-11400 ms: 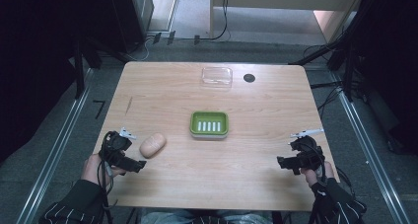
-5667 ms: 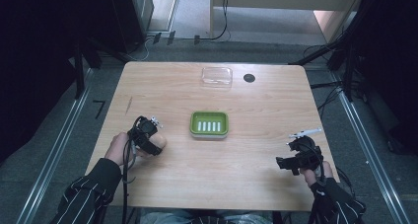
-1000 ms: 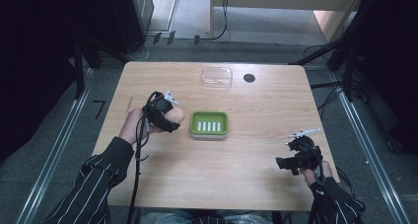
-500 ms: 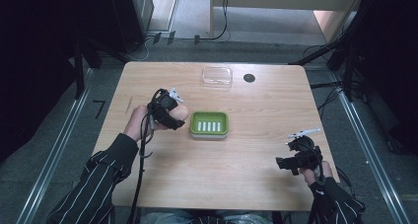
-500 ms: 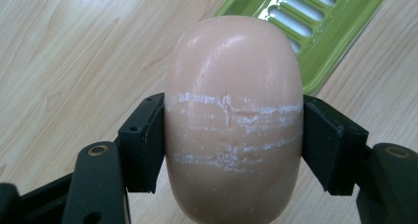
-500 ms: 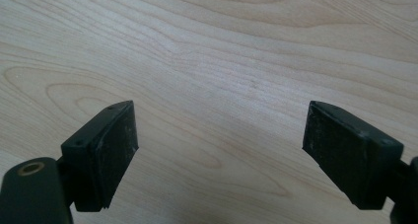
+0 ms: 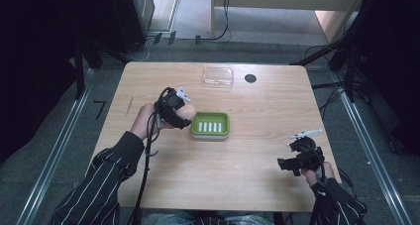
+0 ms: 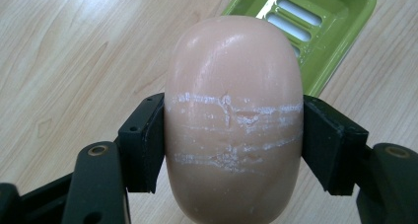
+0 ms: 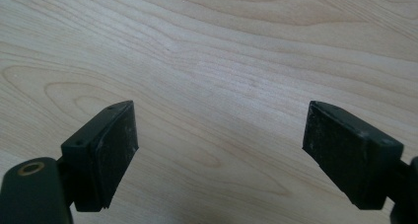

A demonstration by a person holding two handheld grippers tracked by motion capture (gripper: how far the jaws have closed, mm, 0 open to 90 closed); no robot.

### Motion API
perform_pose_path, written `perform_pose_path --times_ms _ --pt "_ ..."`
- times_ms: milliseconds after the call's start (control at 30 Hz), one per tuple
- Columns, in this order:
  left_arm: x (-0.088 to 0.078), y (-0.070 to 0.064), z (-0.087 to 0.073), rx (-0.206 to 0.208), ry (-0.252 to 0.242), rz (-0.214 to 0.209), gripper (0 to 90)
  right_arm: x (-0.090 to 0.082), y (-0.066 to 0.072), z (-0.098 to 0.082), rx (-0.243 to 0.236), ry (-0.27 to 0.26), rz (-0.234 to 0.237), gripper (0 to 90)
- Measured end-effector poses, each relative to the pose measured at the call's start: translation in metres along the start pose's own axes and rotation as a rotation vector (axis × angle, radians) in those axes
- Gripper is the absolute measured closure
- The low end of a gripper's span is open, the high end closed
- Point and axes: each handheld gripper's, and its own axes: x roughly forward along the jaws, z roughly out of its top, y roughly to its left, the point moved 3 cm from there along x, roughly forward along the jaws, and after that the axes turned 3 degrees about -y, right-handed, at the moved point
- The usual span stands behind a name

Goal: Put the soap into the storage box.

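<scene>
Soap bar point(image 8: 232, 120) clamped between left tongs point(image 8: 231, 135)

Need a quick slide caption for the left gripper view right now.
Left tongs clamped on a scuffed pink soap bar, held over the wooden table just short of the green soap dish.

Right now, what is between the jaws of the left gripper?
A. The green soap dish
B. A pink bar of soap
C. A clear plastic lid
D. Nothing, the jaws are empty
B: in the left gripper view both black jaws of the left gripper press on the sides of the pink bar of soap, with the green soap dish lying on the table beyond it.
</scene>
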Motion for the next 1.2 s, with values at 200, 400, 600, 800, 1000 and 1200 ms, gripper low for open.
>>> perform_pose_path --times_ms 200,400,600,800,1000,1200 --pt "0.003 -0.004 0.007 0.015 -0.014 -0.003 33.7 0.000 0.000 0.001 0.001 0.000 -0.002 14.1" --pt "0.003 -0.005 0.009 0.017 -0.028 -0.004 33.7 0.000 0.000 0.000 -0.001 0.000 -0.002 14.1" --pt "0.007 -0.008 0.014 0.028 -0.033 -0.011 33.7 0.000 0.000 0.000 0.001 -0.001 -0.001 14.1" --pt "0.009 -0.010 0.019 0.042 -0.045 -0.016 33.7 0.000 0.000 0.000 0.001 0.001 -0.002 14.1" --pt "0.012 -0.011 0.023 0.042 -0.062 -0.017 33.7 0.000 0.000 0.000 -0.001 0.000 0.000 14.1" --pt "0.016 -0.014 0.026 0.058 -0.060 -0.022 33.7 0.000 0.000 0.000 -0.001 0.001 -0.002 14.2"
